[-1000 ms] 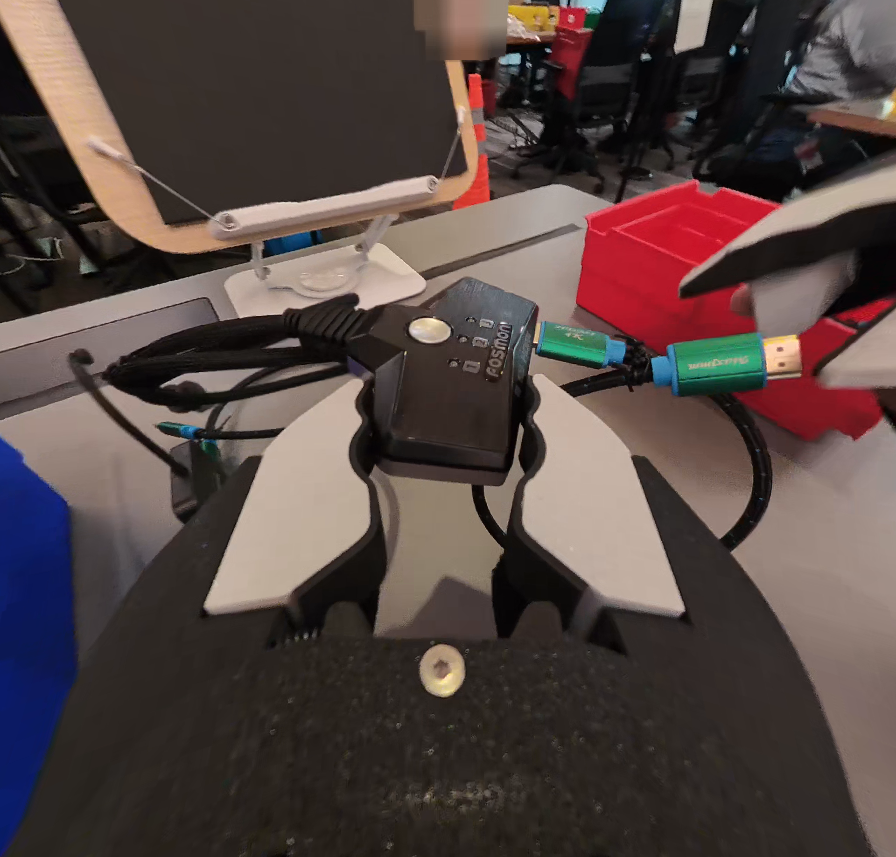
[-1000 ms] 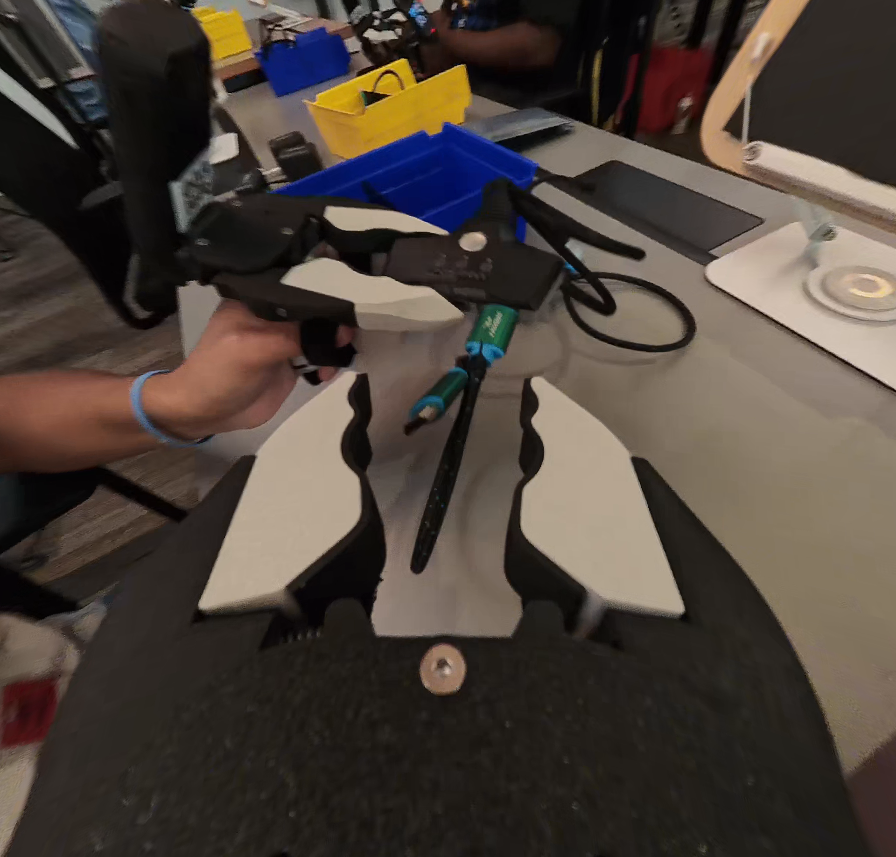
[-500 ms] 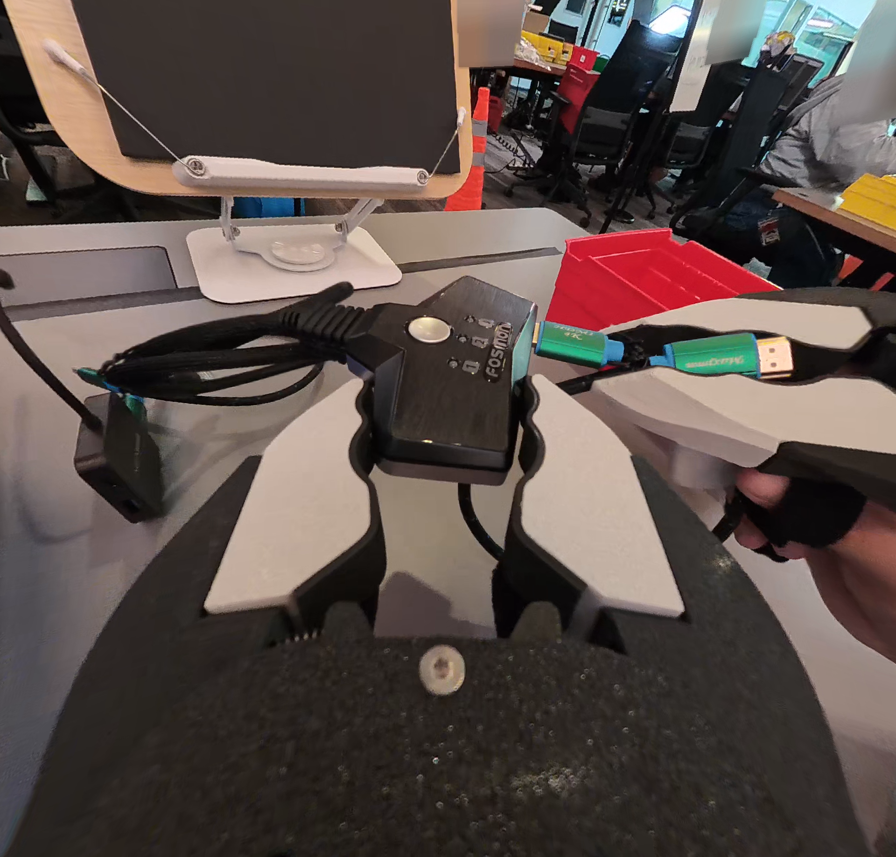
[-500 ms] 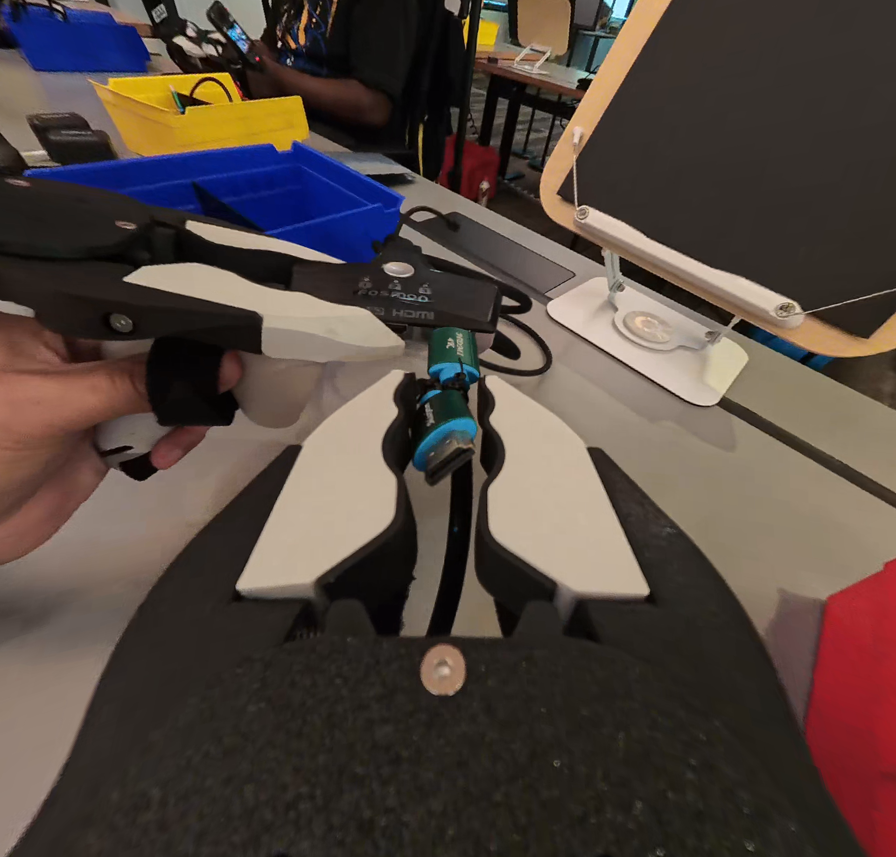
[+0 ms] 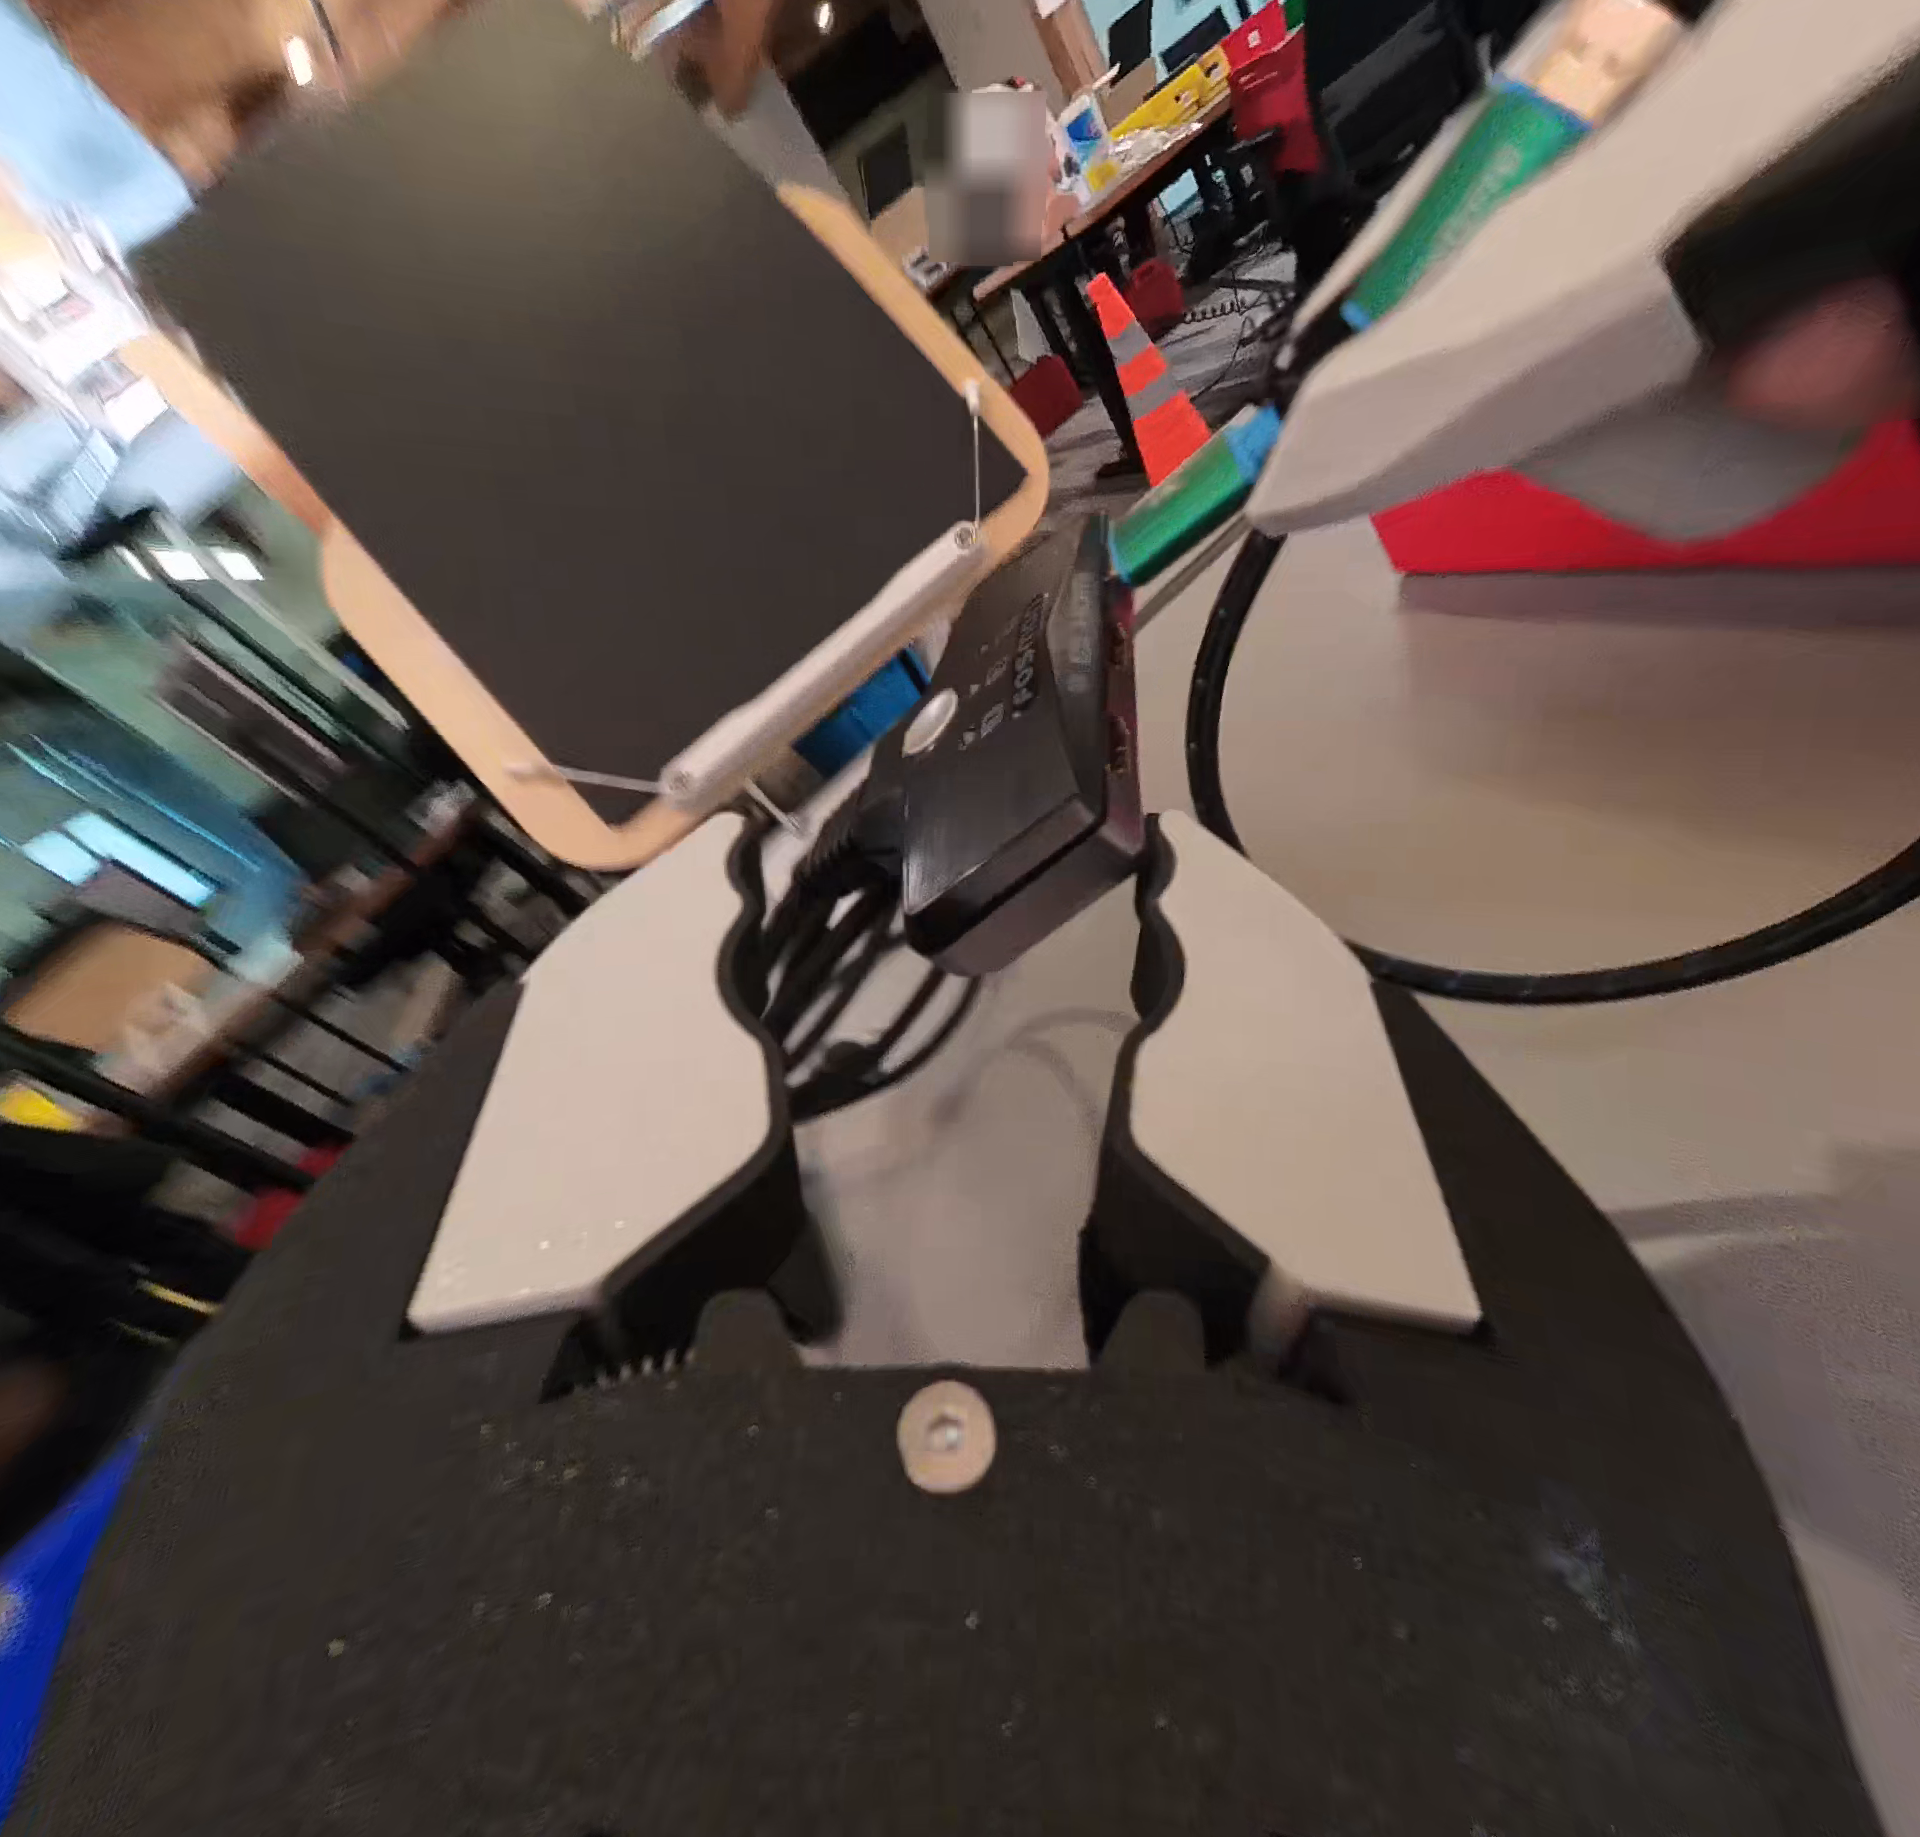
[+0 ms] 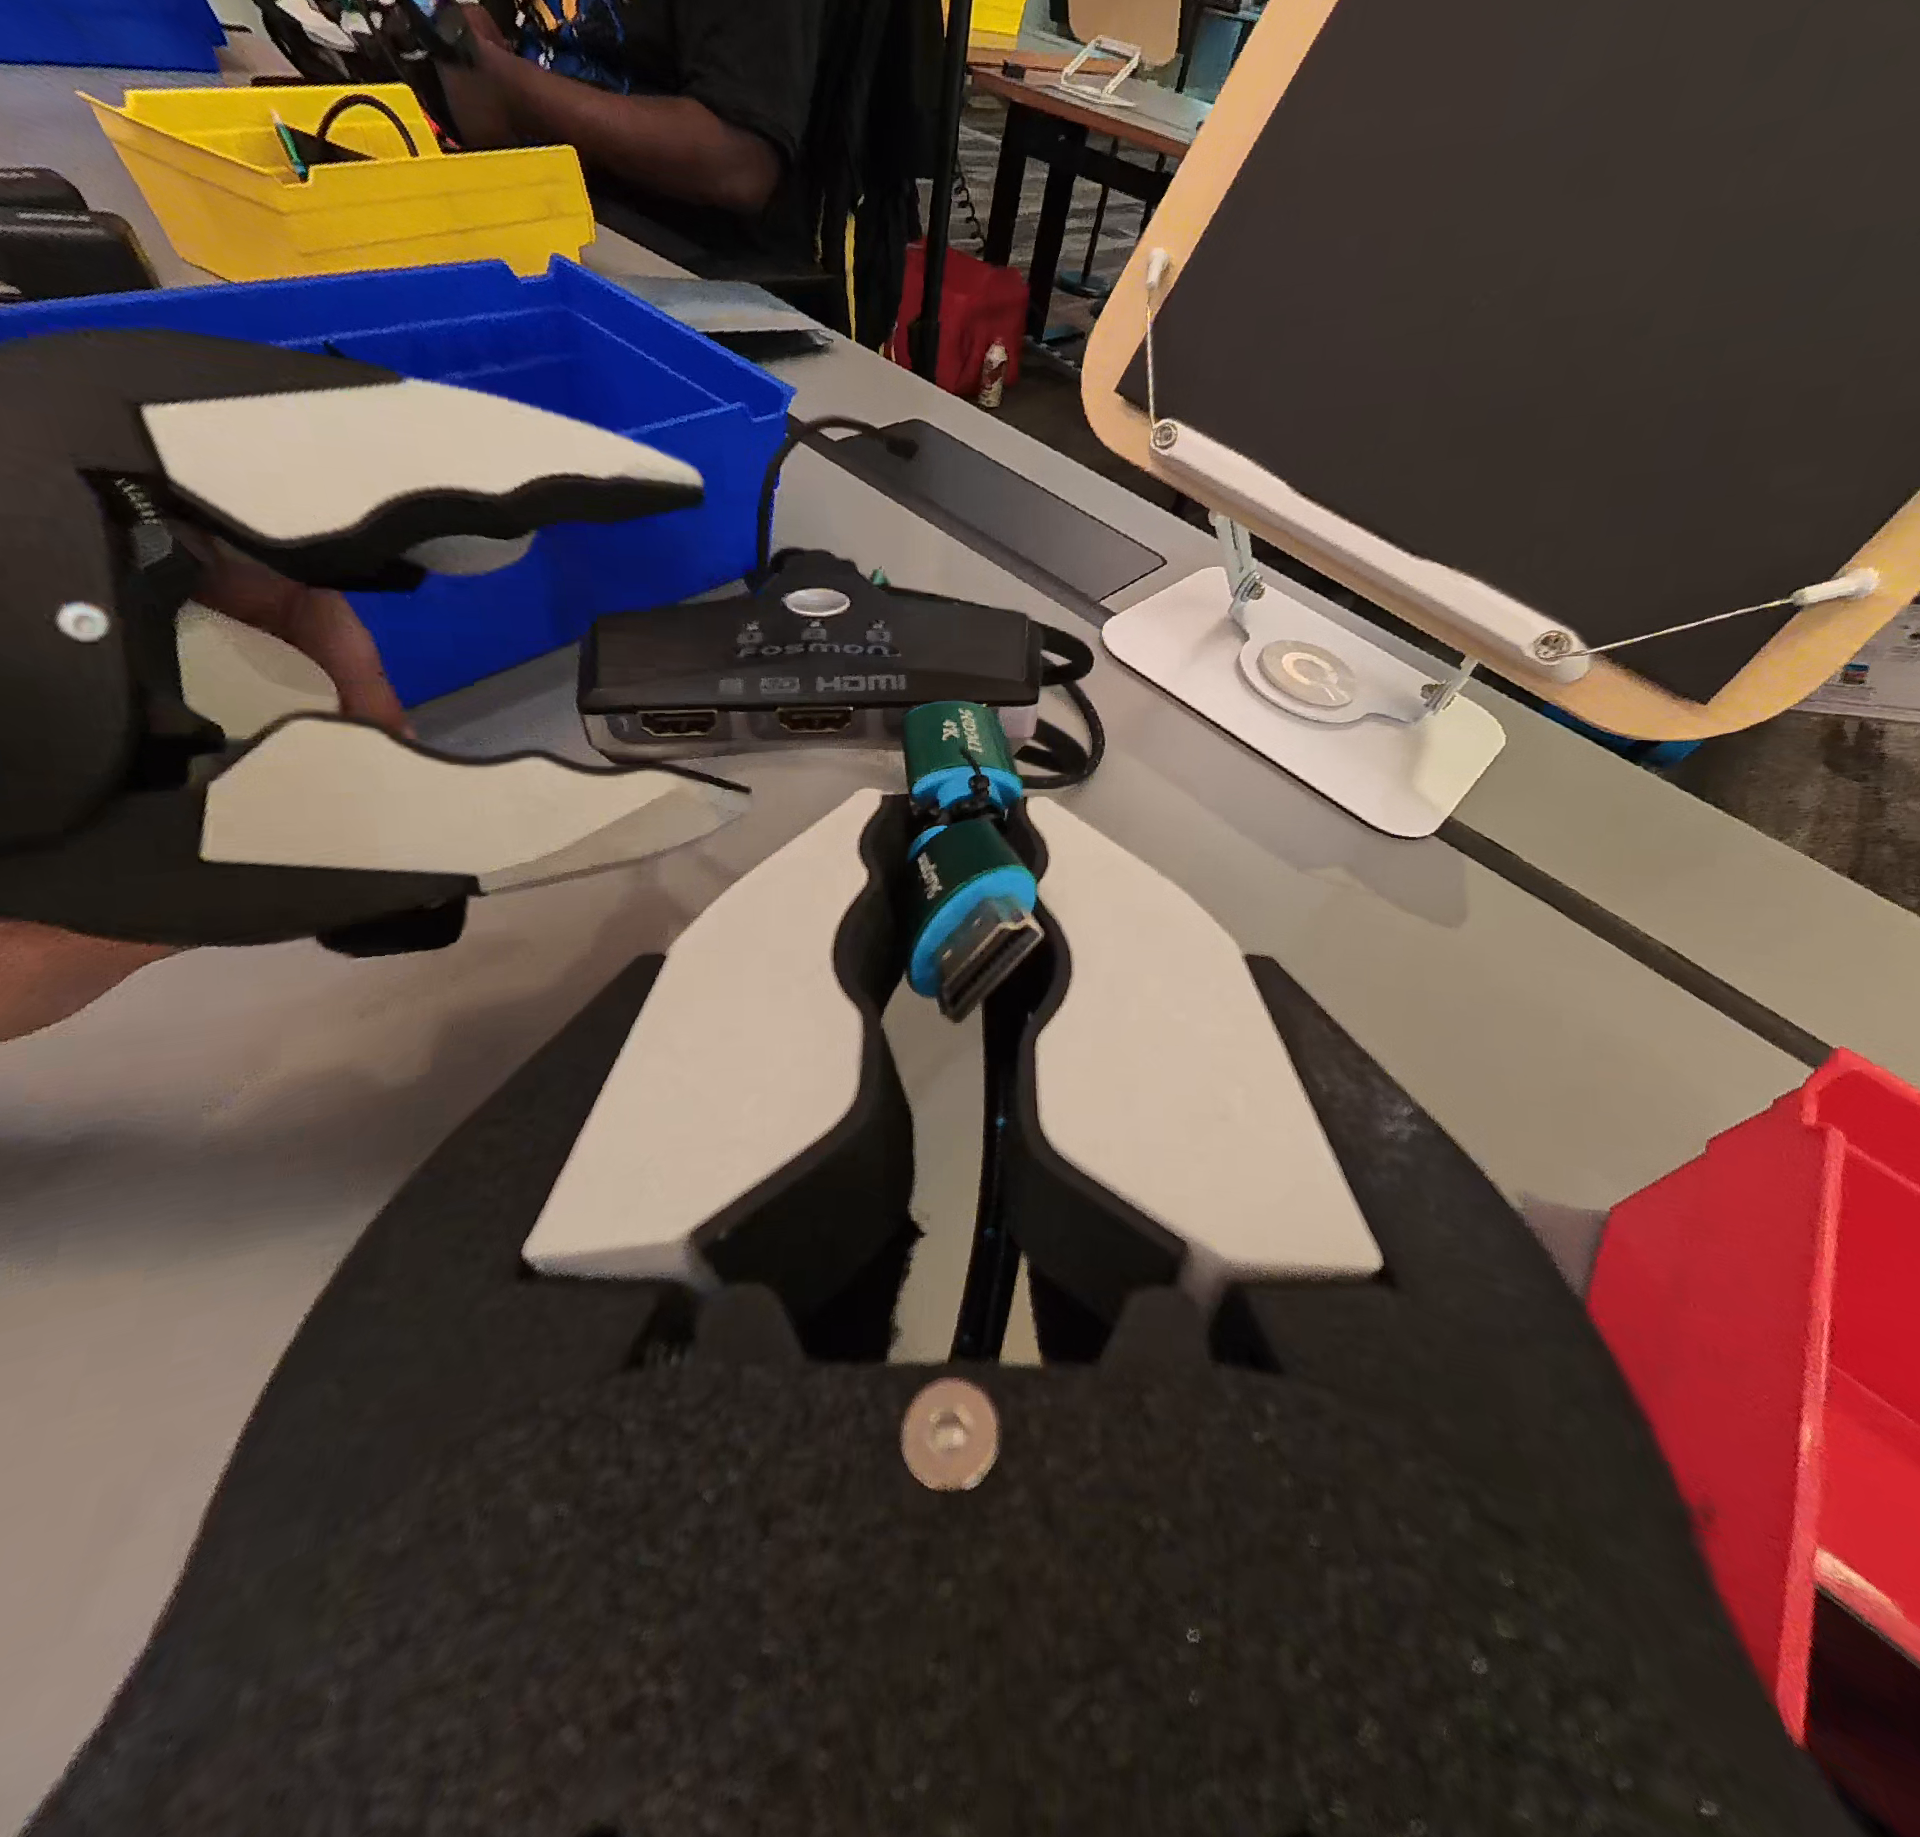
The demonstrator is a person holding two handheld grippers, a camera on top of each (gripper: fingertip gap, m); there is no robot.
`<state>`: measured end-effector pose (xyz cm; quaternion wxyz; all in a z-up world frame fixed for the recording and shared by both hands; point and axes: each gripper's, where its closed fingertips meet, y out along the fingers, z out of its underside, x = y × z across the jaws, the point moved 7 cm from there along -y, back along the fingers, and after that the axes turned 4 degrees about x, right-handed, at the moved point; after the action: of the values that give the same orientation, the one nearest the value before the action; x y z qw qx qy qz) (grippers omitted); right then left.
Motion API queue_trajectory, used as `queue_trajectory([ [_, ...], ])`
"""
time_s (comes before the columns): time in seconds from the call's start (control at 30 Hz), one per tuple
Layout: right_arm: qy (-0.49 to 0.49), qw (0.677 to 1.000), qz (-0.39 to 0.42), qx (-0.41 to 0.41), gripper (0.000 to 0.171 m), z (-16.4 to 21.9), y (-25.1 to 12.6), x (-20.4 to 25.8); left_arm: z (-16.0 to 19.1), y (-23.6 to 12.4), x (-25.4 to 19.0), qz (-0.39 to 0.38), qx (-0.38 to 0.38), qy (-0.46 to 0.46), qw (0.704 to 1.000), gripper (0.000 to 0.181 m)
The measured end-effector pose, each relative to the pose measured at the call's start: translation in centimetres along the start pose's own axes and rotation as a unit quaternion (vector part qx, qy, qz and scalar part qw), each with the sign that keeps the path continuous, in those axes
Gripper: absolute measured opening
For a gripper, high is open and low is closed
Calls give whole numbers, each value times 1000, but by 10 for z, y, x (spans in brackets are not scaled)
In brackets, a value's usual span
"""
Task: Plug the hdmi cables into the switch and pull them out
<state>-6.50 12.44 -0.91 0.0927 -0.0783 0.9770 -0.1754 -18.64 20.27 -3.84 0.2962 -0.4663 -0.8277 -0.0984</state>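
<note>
The black HDMI switch (image 6: 810, 665) lies on the grey table (image 6: 1299, 956), with one green plug (image 6: 951, 743) in its right-hand port. My right gripper (image 6: 951, 821) is shut on a second green plug (image 6: 961, 914), whose gold end points back at the camera. That plug (image 5: 1455, 218) also shows between the right gripper's fingers (image 5: 1455, 405) in the left wrist view. My left gripper (image 5: 945, 842) is open and tilted. The switch (image 5: 997, 748) lies at its fingertips with a gap on the left side. In the right wrist view the left gripper (image 6: 686, 634) gapes beside the switch's left end.
A black board on a white stand (image 6: 1309, 707) stands behind the switch. A blue bin (image 6: 520, 364) and a yellow bin (image 6: 312, 198) are at the back left, a red bin (image 6: 1766, 1372) at the right. Black cable (image 5: 1216, 748) loops over the table. A person sits behind the table.
My left pads opened and let go of the switch, which now lies on the table; that gripper tilted. My right pads closed on the loose green plug.
</note>
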Motion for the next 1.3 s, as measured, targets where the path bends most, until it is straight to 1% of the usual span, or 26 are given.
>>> queue_trajectory([
  [0.03,3,1000,-5,2,18,-1,-1,0,-1,0,0,-7,-10,45,999,64],
  [0.07,6,1000,-10,4,18,-2,-1,0,-2,1,-1,-19,-19,94,995,55],
  [0.17,11,1000,-20,5,18,-5,-2,2,-3,6,-1,-49,-30,218,974,41],
  [0.2,11,1000,-22,4,18,-6,-2,3,-4,9,-2,-50,-27,241,969,37],
  [0.27,5,1000,-29,7,18,-7,-2,7,-4,14,-2,-37,-26,276,960,37],
  [0.37,-1,999,-31,12,18,-8,0,13,-8,18,-5,-23,-44,326,944,36],
  [0.43,3,999,-38,13,18,-9,0,14,-10,19,-9,-21,-51,354,934,29],
  [0.47,3,999,-38,15,18,-10,0,13,-10,19,-10,-22,-52,363,930,29],
  [0.6,15,998,-50,19,18,-8,0,9,-13,23,-10,-9,-37,367,930,29],
  [0.67,24,998,-56,19,18,-7,0,5,-14,26,-11,-21,-25,377,926,29],
  [0.77,22,998,-58,27,18,-4,1,0,-12,33,-9,-38,22,391,919,29],
  [0.93,34,997,-69,27,17,-1,3,-5,-10,41,-5,-41,81,381,920,29],
  [1.03,39,996,-78,32,17,2,6,-6,-6,42,-8,-37,91,372,923,30],
  [1.07,39,994,-95,33,18,3,6,-7,-4,41,-8,-35,91,369,924,30],
  [1.1,33,991,-129,24,23,2,4,-6,-3,40,-7,-31,90,358,929,29],
  [1.13,30,984,-177,10,34,-2,-1,-5,-2,38,-3,-23,92,338,936,30],
  [1.17,33,975,-219,-17,45,-10,-12,-7,-1,36,2,-16,97,314,945,30],
  [1.2,32,967,-245,-59,49,-20,-27,-13,0,33,8,-12,99,292,951,29],
  [1.23,38,965,-242,-95,44,-29,-41,-24,0,29,14,-12,98,277,956,29],
  [1.3,69,967,-213,-121,31,-38,-61,-50,-3,22,20,-14,96,264,960,29],
])
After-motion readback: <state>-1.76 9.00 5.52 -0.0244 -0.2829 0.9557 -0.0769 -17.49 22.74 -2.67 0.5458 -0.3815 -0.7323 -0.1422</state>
